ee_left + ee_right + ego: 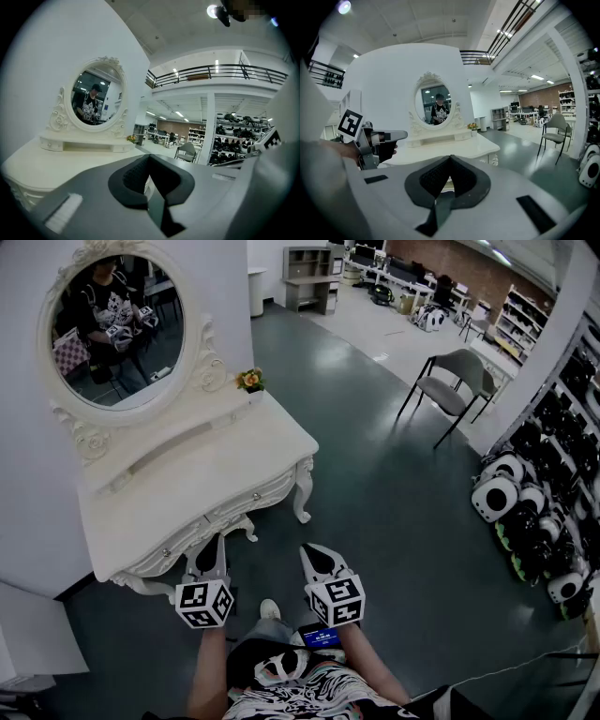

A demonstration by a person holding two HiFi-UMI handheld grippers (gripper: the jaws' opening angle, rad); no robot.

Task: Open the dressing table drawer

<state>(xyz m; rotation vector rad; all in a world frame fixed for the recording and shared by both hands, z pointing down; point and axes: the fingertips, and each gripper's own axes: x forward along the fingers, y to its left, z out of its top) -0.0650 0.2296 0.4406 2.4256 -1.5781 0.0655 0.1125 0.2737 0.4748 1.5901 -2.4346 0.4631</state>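
A white dressing table [202, 470] with an oval mirror [117, 329] stands against the wall at the left. Its drawer front [234, 510], with small knobs, runs along the near edge and looks closed. In the head view, my left gripper [219, 540] is shut and empty, its tips just below the table's front edge near the drawer. To the right of it, my right gripper [308, 550] is also shut and empty, over the floor and apart from the table. The tabletop [42, 168] fills the left of the left gripper view. The left gripper [404, 135] shows in the right gripper view, level.
A small flower pot [249, 381] sits at the table's far right corner. A grey chair [457, 381] stands on the dark floor [394, 521] further back. Racks of black and white gear [525, 512] line the right side. A white box [33, 638] is at lower left.
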